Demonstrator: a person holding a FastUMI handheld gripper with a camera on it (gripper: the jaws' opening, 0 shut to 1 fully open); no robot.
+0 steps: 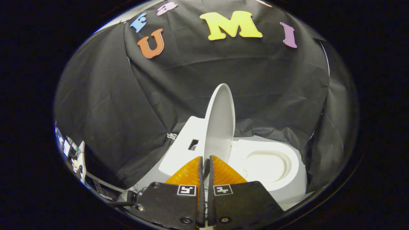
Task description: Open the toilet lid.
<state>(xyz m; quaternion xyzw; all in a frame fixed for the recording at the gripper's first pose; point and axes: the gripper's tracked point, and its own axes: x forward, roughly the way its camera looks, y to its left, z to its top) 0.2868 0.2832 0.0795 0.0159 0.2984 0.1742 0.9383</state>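
Just ahead of the gripper (206, 159), toward 12 o'clock, the toilet lid (220, 121) stands raised and almost upright, seen nearly from its edge. The two orange fingers (188, 174) are brought close together with only a thin slit between them — whether they pinch the lower rim of the lid there, I cannot tell. At about 2 o'clock from the fingertips lies the white toilet seat (271, 166), uncovered, with its oval opening showing. At about 11 o'clock, behind the lid, sits the flat white tank top (182, 143) with a small rectangular hole in it. Black cloth (127, 105) hangs in folds around the whole toilet as the wall of the booth — it closes the space at the back and on both sides. At 9 o'clock, past the cloth's edge, some cluttered equipment (72, 153) is visible, too small to identify.
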